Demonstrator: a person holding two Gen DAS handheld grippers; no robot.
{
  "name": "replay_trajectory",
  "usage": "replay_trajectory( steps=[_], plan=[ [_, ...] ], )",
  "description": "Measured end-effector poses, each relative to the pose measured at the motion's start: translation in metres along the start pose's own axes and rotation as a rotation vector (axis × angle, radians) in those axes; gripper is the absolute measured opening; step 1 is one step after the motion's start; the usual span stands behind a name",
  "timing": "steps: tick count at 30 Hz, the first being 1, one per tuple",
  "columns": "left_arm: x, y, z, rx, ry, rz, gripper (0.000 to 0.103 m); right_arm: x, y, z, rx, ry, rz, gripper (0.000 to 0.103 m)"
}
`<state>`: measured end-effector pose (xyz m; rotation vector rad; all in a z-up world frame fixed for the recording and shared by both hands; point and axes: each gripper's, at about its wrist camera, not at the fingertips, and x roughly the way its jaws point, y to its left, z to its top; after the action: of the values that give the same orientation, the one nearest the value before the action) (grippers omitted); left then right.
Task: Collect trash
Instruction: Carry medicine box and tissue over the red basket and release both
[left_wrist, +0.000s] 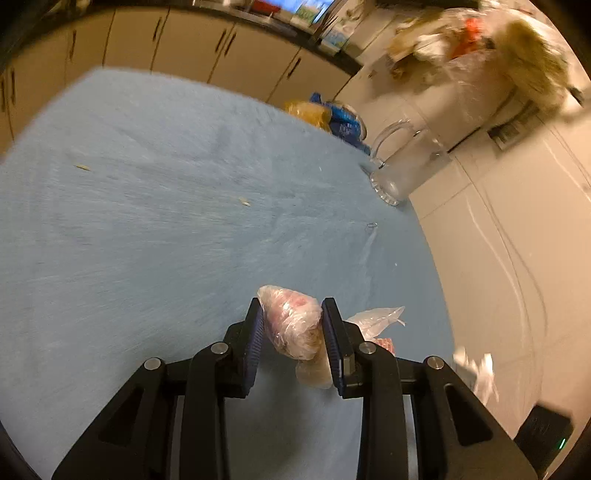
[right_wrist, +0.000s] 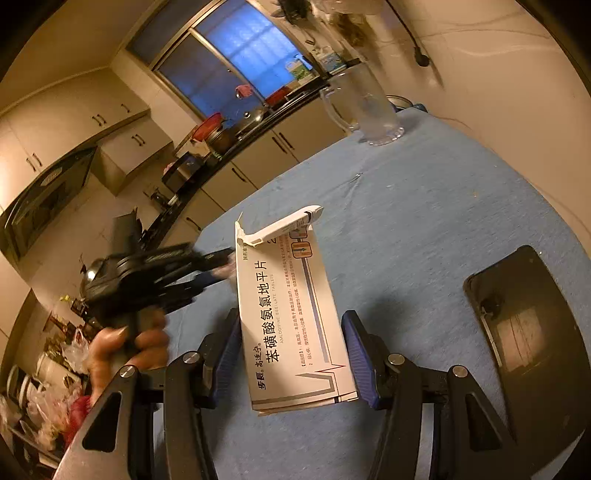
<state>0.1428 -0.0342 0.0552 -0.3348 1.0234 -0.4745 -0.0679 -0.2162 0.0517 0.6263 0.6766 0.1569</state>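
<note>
My left gripper (left_wrist: 292, 314) is shut on a crumpled clear plastic bag (left_wrist: 291, 321) with pinkish scraps inside, held above the blue tablecloth (left_wrist: 147, 221). My right gripper (right_wrist: 290, 328) is shut on a white medicine box (right_wrist: 288, 314) with an open torn flap, held above the same cloth (right_wrist: 424, 221). The left gripper also shows in the right wrist view (right_wrist: 225, 258), blurred, with the hand that holds it. More plastic scraps (left_wrist: 376, 321) lie just right of the left gripper.
A clear glass pitcher (left_wrist: 402, 162) stands at the table's far edge near the wall, also in the right wrist view (right_wrist: 365, 107). Yellow and blue bags (left_wrist: 328, 118) lie behind it. A dark phone (right_wrist: 524, 332) lies on the cloth to the right. White crumpled paper (left_wrist: 476, 373) sits off the table's right edge.
</note>
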Motion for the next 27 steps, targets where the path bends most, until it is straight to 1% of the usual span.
replay_trajectory(
  steps=[3,5,8,9,11,14,16,18,22,27],
  plan=[
    [-0.051,0.008,-0.022,0.064,-0.073,0.055,0.03,0.0,0.014,-0.009,-0.017,0.015,0.016,0.059],
    [-0.078,0.016,-0.036,0.089,-0.114,0.073,0.03,0.002,0.024,-0.014,-0.036,0.027,0.022,0.059],
    [-0.119,0.029,-0.062,0.133,-0.18,0.131,0.03,0.007,0.044,-0.025,-0.072,0.055,0.039,0.059],
    [-0.135,0.034,-0.075,0.155,-0.212,0.164,0.03,0.01,0.051,-0.029,-0.086,0.065,0.045,0.059],
    [-0.155,0.041,-0.091,0.176,-0.249,0.195,0.03,0.016,0.066,-0.038,-0.109,0.093,0.066,0.059],
    [-0.185,0.059,-0.111,0.175,-0.301,0.231,0.03,0.027,0.087,-0.05,-0.147,0.132,0.082,0.059],
    [-0.2,0.067,-0.119,0.183,-0.327,0.271,0.03,0.034,0.101,-0.056,-0.167,0.158,0.096,0.059],
    [-0.215,0.079,-0.126,0.18,-0.352,0.295,0.03,0.041,0.115,-0.062,-0.196,0.176,0.102,0.059],
    [-0.243,0.103,-0.134,0.153,-0.395,0.352,0.03,0.057,0.147,-0.076,-0.248,0.222,0.129,0.059],
    [-0.278,0.14,-0.14,0.102,-0.443,0.378,0.03,0.078,0.193,-0.092,-0.327,0.277,0.162,0.059]
  ],
)
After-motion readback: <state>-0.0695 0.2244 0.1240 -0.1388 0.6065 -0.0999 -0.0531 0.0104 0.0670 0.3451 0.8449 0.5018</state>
